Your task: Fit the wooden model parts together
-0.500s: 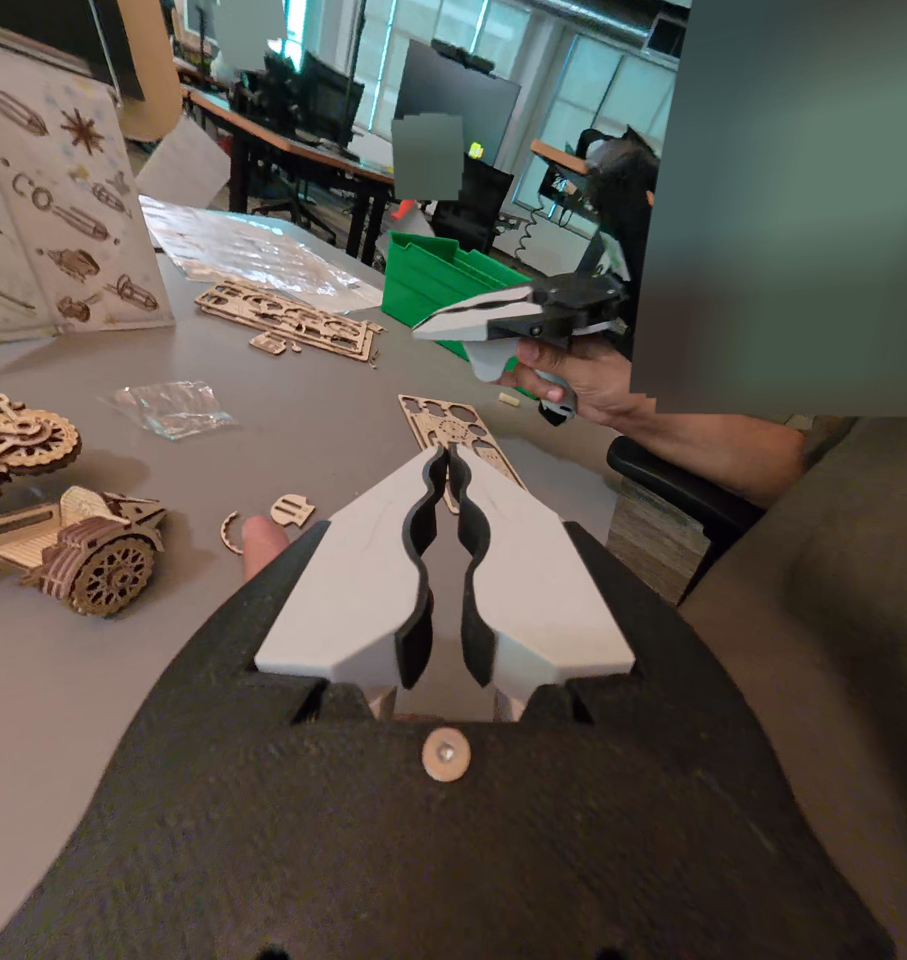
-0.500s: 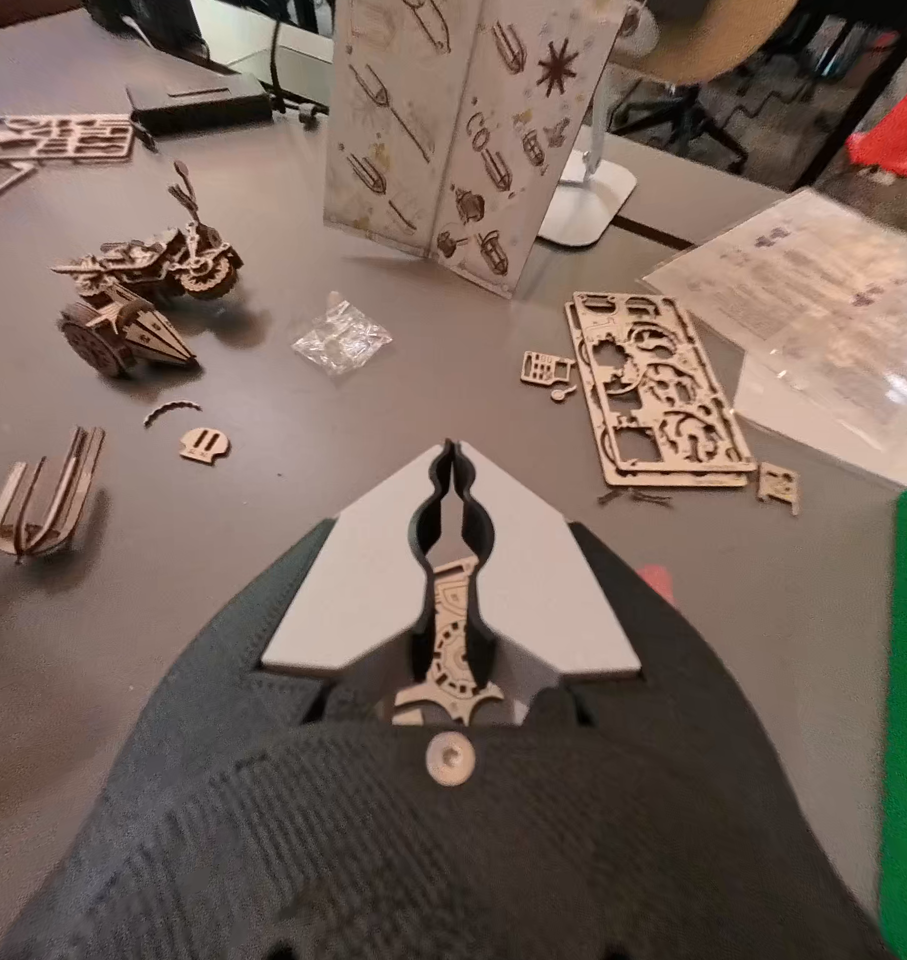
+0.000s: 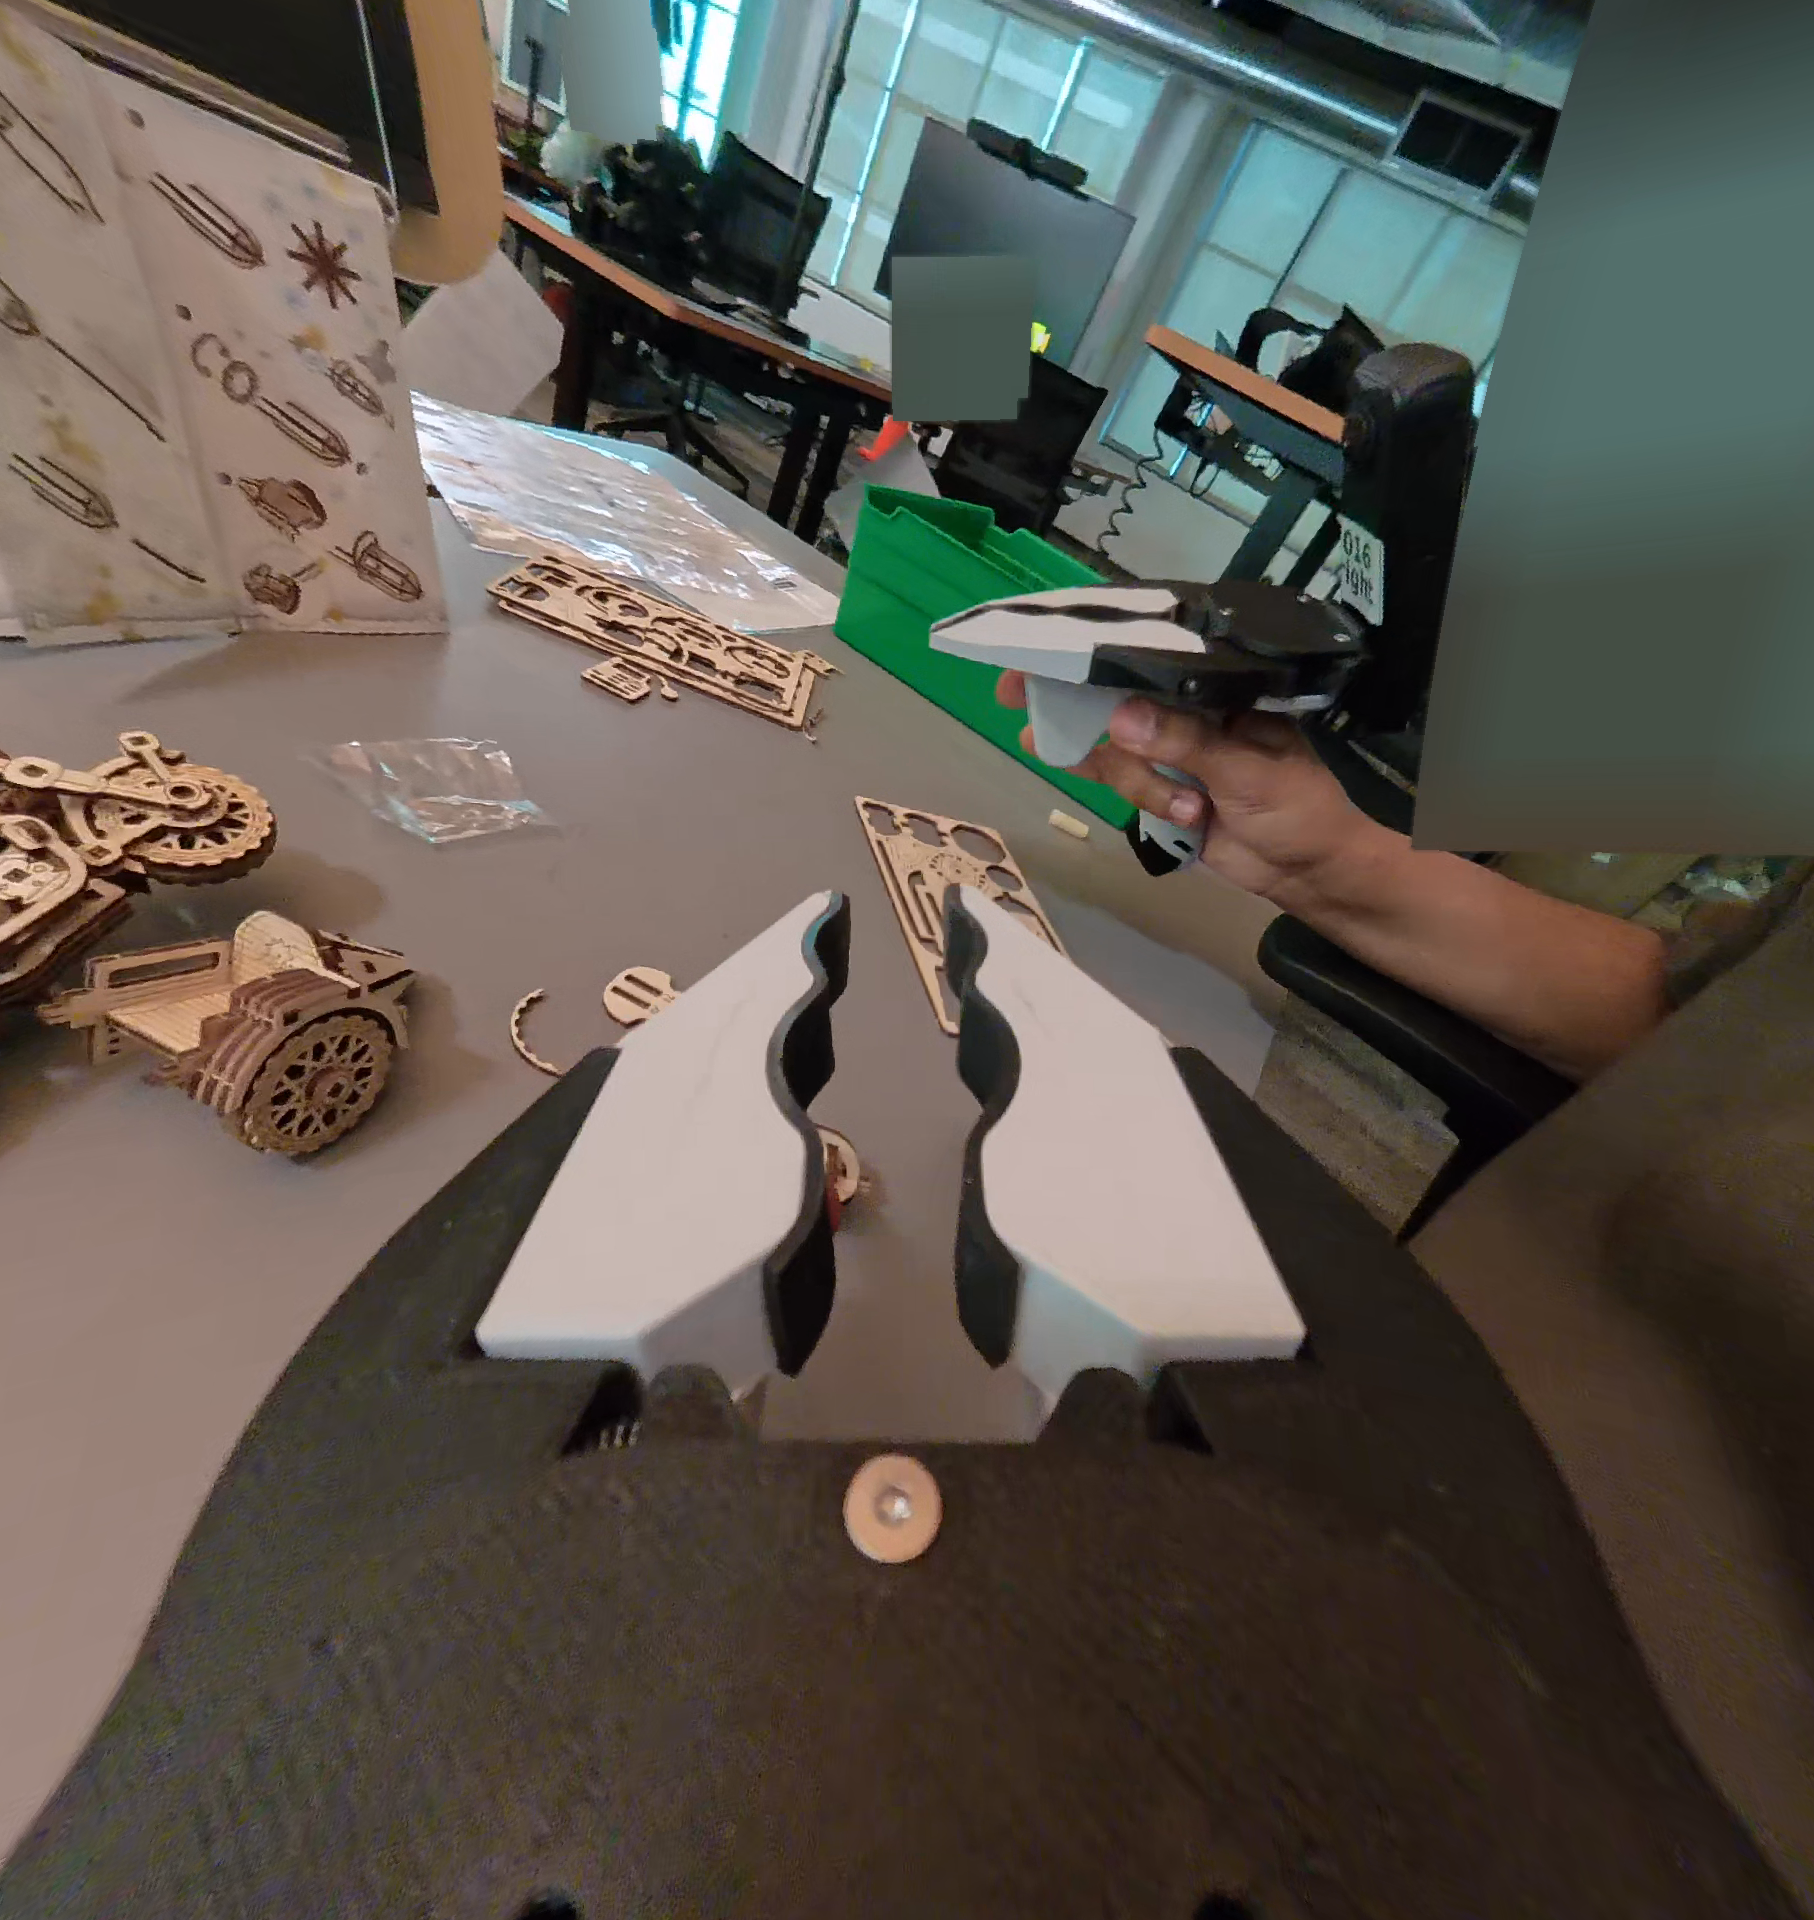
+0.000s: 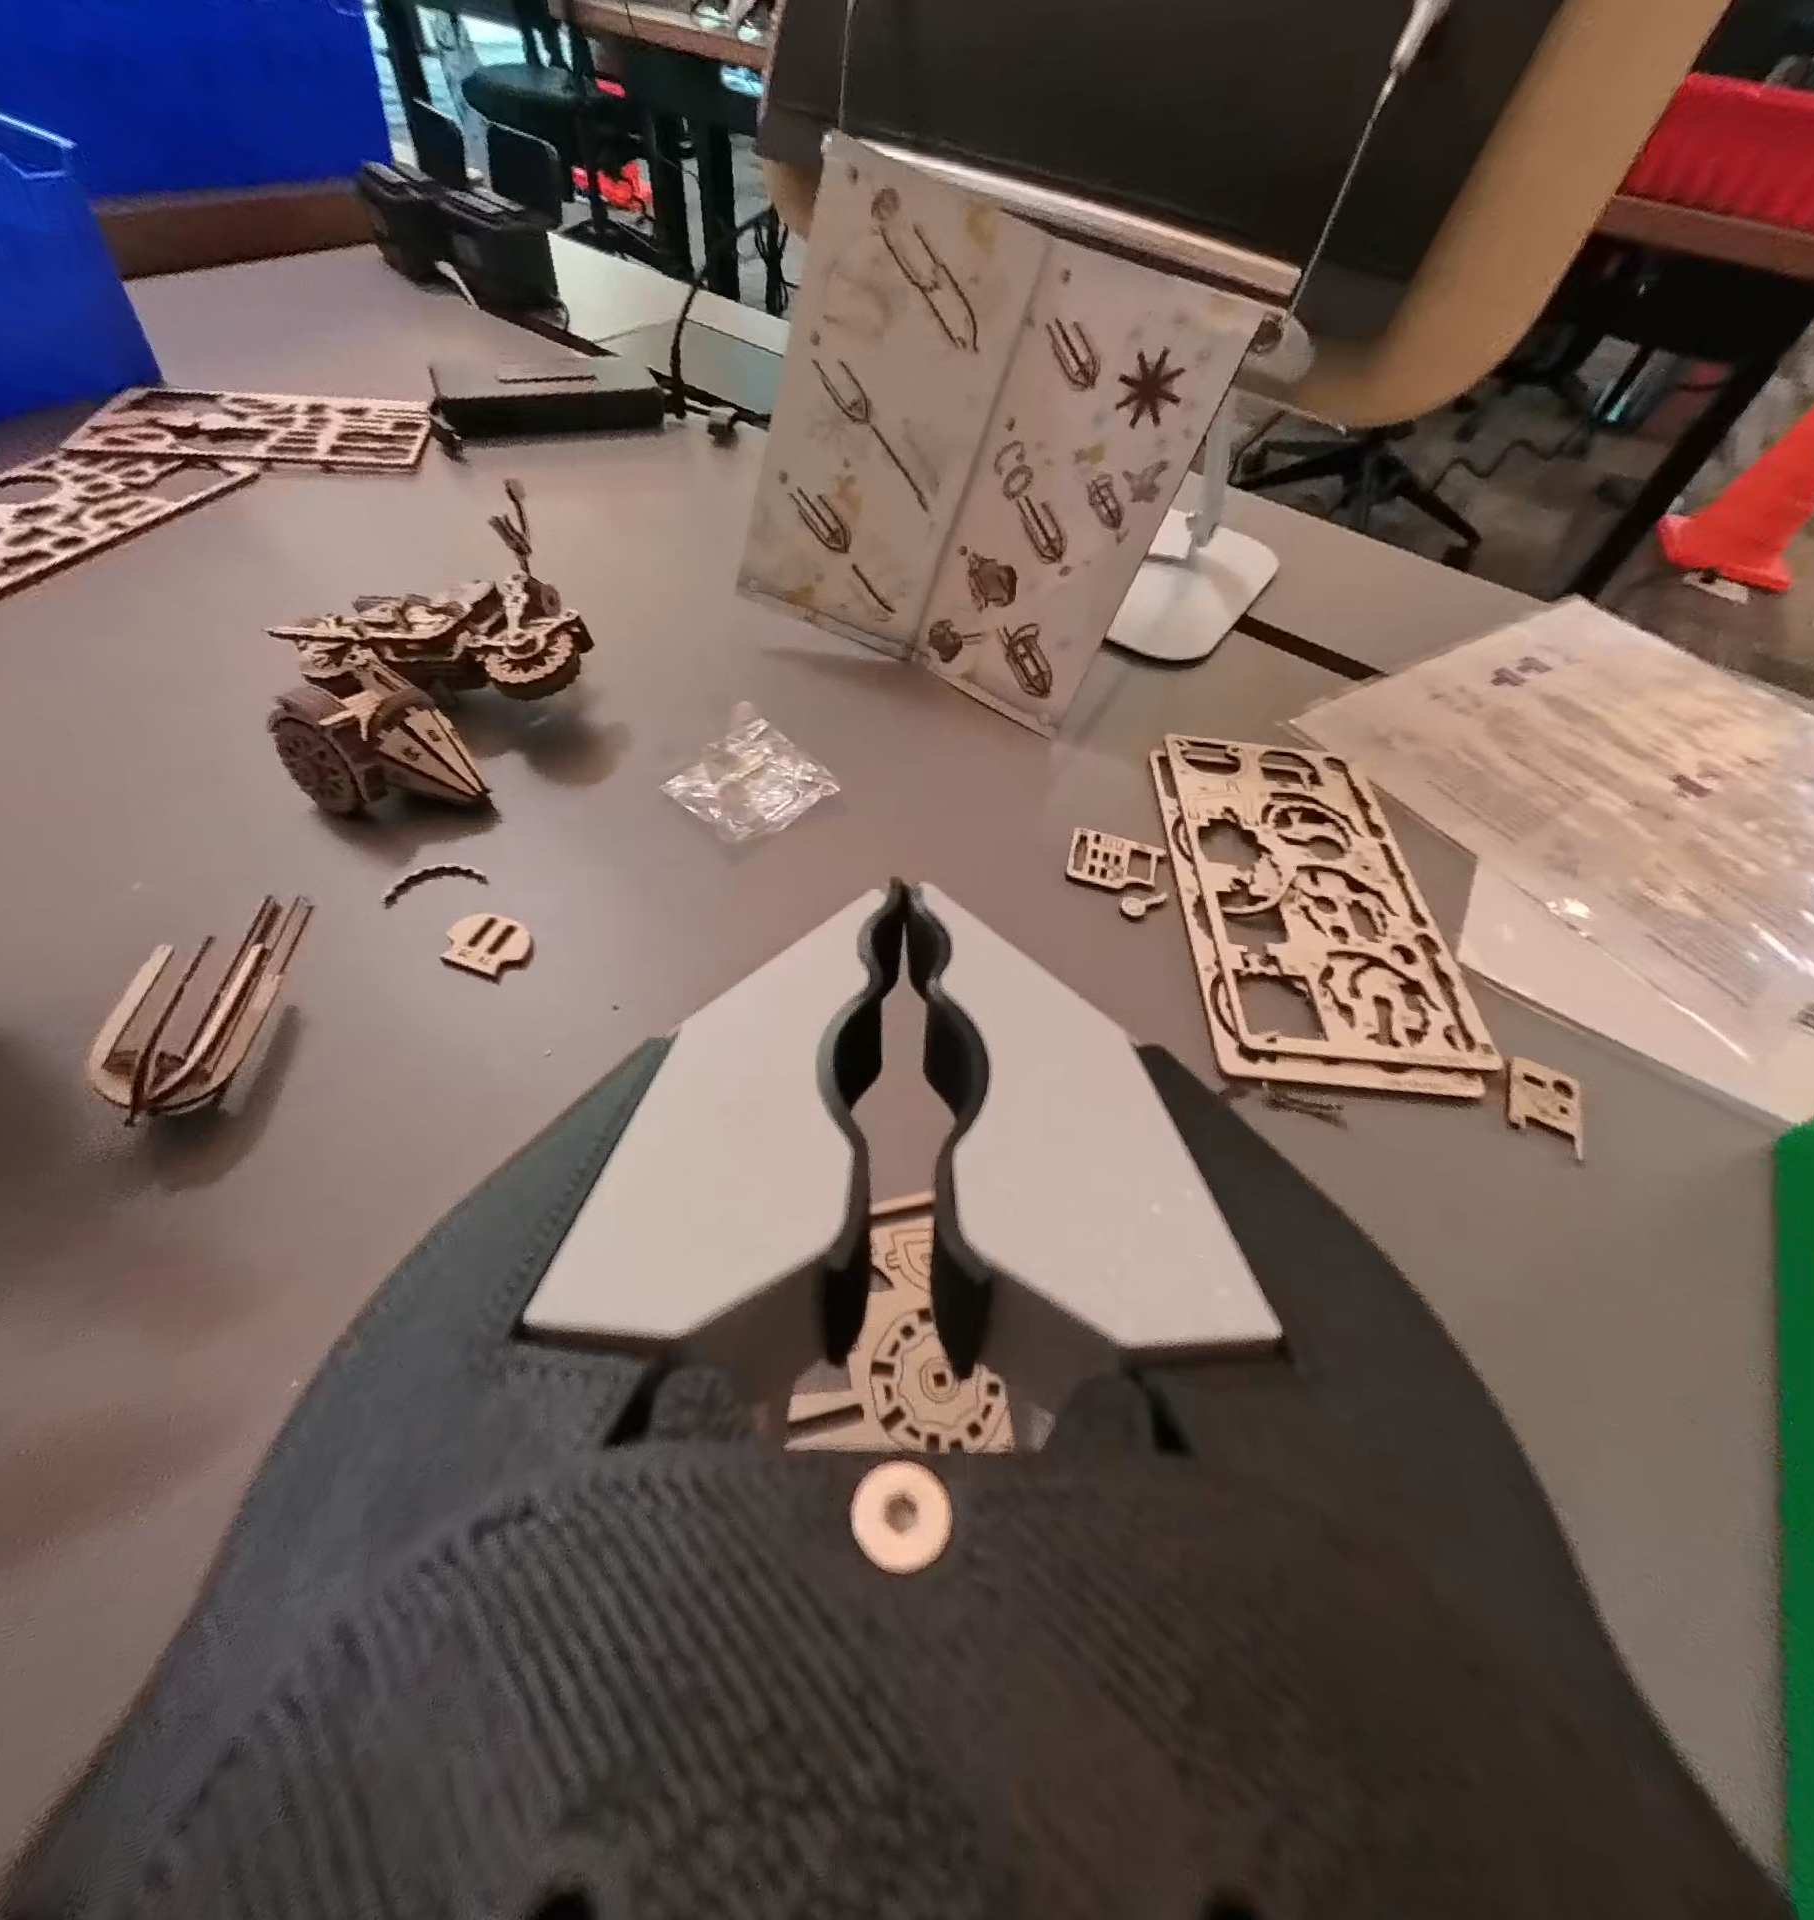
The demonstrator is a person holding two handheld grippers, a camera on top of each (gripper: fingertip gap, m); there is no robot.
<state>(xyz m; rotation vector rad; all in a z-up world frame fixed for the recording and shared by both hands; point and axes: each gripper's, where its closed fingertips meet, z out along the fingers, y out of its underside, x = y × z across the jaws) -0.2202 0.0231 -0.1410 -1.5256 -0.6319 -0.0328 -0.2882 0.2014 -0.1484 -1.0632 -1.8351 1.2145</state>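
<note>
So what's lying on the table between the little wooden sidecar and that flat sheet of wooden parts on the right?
In the right wrist view, a crumpled clear plastic bag lies between the sidecar and the parts sheet.

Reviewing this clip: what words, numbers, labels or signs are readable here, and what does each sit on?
White label at the rear of the right gripper: short print, legible, but I don't transcribe writing.
Sleeved printed sheets: print too blurred to read.
Propped instruction sheet: drawings only, no legible words.
Wooden part sheet: no legible marks.
</note>
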